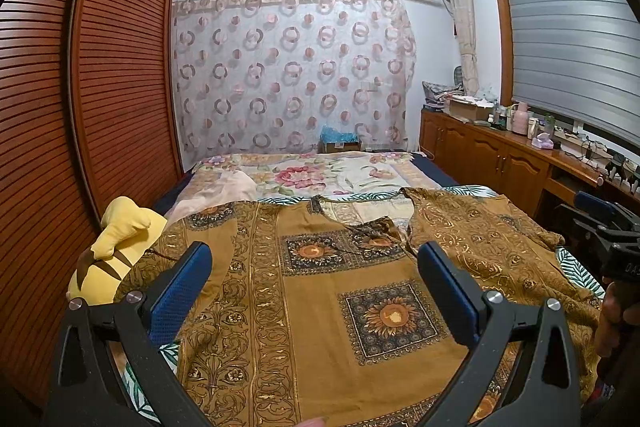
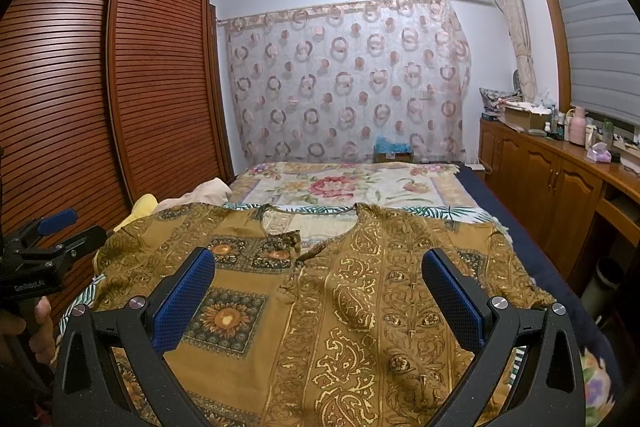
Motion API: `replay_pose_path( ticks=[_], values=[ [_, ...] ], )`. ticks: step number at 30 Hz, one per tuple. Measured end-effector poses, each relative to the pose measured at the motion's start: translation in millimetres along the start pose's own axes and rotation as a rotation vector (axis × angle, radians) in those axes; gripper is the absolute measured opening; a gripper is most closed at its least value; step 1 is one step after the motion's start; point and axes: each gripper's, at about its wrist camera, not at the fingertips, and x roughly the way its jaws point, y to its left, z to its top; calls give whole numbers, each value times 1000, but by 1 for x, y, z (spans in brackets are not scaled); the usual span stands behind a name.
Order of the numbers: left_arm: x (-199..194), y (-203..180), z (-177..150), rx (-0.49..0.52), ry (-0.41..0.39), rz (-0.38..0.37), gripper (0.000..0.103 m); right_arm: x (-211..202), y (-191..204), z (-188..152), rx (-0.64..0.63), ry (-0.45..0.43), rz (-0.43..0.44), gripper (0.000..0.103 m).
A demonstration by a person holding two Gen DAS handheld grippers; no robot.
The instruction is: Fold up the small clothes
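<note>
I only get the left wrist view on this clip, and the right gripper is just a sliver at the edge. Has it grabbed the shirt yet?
Observer: No. The right gripper is open, with its fingers spread above the brown patterned shirt and holding nothing.
Operator: Which part is under it?
Observer: The gold paisley half, just below the neckline.
Operator: And the sleeve on that side?
Observer: The sleeve lies spread out, its end reaching the navy sheet at the bed's edge.

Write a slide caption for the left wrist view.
Open left tool hovers above a brown patterned top spread on the bed.
</note>
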Motion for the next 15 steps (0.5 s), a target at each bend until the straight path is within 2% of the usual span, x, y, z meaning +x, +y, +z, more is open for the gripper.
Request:
replay_pose_path(
  ticks=[15],
  values=[
    [-8, -3, 8, -1, -9, -5, 103, 1, 1, -1, 0, -3, -2, 103]
  ],
)
